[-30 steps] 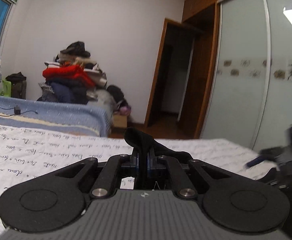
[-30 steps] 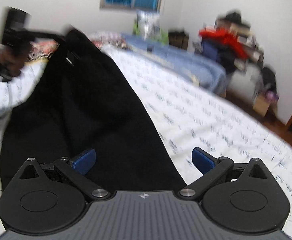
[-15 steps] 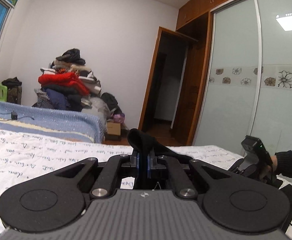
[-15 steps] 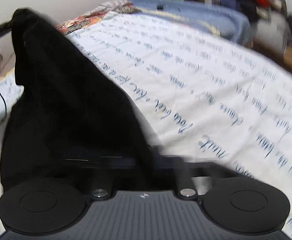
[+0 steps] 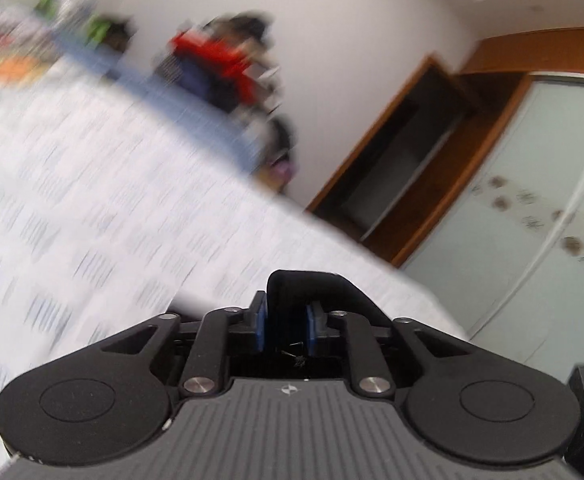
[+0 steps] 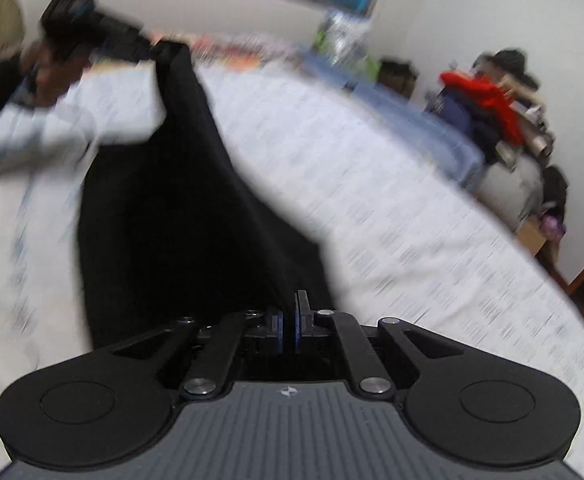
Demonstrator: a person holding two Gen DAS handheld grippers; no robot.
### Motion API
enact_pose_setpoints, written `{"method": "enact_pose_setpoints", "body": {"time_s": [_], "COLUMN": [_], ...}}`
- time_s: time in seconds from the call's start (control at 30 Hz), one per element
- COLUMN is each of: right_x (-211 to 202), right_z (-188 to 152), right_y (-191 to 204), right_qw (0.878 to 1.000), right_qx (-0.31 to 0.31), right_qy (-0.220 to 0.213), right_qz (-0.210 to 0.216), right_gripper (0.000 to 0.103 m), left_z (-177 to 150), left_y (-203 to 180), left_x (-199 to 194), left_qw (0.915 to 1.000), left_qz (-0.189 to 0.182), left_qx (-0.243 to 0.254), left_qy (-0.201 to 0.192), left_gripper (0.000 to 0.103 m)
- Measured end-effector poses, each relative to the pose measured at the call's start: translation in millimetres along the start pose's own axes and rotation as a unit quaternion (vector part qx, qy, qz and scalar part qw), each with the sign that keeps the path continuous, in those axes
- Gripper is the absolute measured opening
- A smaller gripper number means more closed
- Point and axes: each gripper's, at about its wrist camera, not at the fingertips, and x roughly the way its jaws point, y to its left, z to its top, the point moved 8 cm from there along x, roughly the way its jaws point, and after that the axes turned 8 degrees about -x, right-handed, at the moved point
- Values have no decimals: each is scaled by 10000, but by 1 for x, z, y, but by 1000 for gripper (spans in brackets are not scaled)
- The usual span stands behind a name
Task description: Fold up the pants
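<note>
Item 1, black soft-fabric pants (image 6: 163, 208): stretched between the 2 grippers above a white bedsheet printed with lines of blue script (image 6: 432, 248). The long axis runs straight out from the right gripper's fingers, up and to the left of them, ending at the left gripper. The cloth widens in the middle and sags toward the sheet; whether it touches the sheet cannot be told through the blur.

Item 2, right gripper (image 6: 286, 322): blue pads nearly together, pinching the near end of the black cloth, which fans out directly ahead of the fingers.

Item 3, left gripper (image 5: 285, 322): blue pads clamped on a thick fold of the same cloth, which rises between the fingers and curls over to their right. In the right wrist view this gripper (image 6: 91, 28) is a blurred dark shape at the far end of the pants, held in the person's left hand (image 6: 47, 68).

Item 4, judgement: each gripper holds 1 end, so neither is nearer; the fold most likely turns on bringing the 2 held ends together along that axis.

Item 5, surroundings: ahead of the right fingers and to their right, a blue quilted cover (image 6: 420, 120) and a heap of red and dark clothes (image 6: 488, 108), both well apart from the pants. Nothing lies on the sheet between the 2 grippers other than the pants.
</note>
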Motion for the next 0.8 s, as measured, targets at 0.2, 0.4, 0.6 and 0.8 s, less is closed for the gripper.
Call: {"method": "enact_pose_setpoints", "body": {"time_s": [0.2,0.4,0.6,0.8], "right_x": [27,23,20,12], "right_z": [-22,-9,0,9], "right_y": [30,10,5,1], "right_qw": [9992,9984,9985,9983], "right_qx": [141,570,543,535], "right_qy": [372,56,-5,-102], "right_qz": [8,-29,-118,-202], "right_gripper": [5,5,5,5], "left_z": [-12,-30,-56,-61], "left_y": [25,28,32,32], "left_x": [-27,-58,-45,-23], "left_qw": [9937,9759,9554,9465], "left_qz": [170,-14,156,374], "left_qx": [-1004,-2164,-2912,-3147], "left_qy": [476,296,472,613], "left_gripper": [66,88,81,80]}}
